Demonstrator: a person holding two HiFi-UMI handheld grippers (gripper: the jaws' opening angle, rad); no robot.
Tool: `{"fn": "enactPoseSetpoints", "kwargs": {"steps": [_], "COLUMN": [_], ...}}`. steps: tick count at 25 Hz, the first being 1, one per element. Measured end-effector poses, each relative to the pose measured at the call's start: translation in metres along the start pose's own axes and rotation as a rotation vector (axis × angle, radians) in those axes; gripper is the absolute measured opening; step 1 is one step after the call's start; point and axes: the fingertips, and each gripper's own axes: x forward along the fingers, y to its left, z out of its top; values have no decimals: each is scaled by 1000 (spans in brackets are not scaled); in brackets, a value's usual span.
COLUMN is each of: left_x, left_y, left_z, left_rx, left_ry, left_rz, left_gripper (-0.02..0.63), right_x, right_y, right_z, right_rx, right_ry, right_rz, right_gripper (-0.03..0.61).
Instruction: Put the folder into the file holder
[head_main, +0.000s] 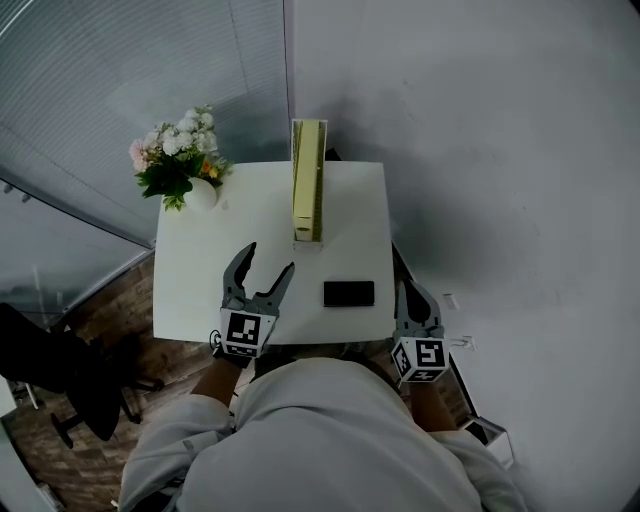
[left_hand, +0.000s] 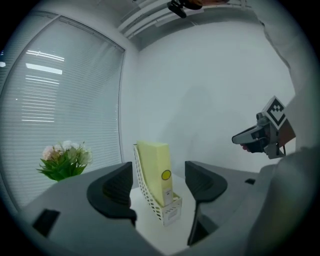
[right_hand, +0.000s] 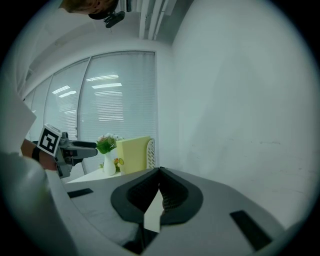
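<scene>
**Nearest the person.**
- Right gripper (head_main: 410, 292): off the right edge of the table (head_main: 200, 270), jaws pressed together, nothing in them.
- Left gripper (head_main: 268, 260): over the table's front part, jaws spread wide and empty, aimed toward the holder.

**Mid table.**
- Black flat slab (head_main: 348, 293), lying near the front edge between the two grippers.

**Far edge.**
- File holder (left_hand: 172, 212), white lattice, upright.
- Folder (left_hand: 152, 167), yellow, standing inside the holder. The task looks complete.
- Flowers (head_main: 178, 150) in a white vase at the far left corner.

**Risks.**
- The holder is tall and narrow, so a forward sweep of the open left jaws would likely tip it.
- A careless pass could push the slab off the front edge.

**View notes.**
- The left gripper view alone shows the folder's round spine sticker and the lattice wall; the head view shows only the top edge.
- The right gripper view alone confirms its jaws meet.
</scene>
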Motion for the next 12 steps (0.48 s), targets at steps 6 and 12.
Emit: {"fn": "enactPoseSetpoints", "kwargs": {"steps": [6,12], "left_x": [-27,-46], "left_y": [17,30], "left_z": [6,5], "left_rx": [11,-1], "left_ry": [-15,-19], "left_rz": [-3,18], "left_gripper": [262,118], "right_x": [2,6], "right_y": [13,22], "right_z": [12,18], "right_rx": [-7,-12], "right_ry": [-18,-30], "right_rz": [-20,-31], "right_gripper": [14,14]}}
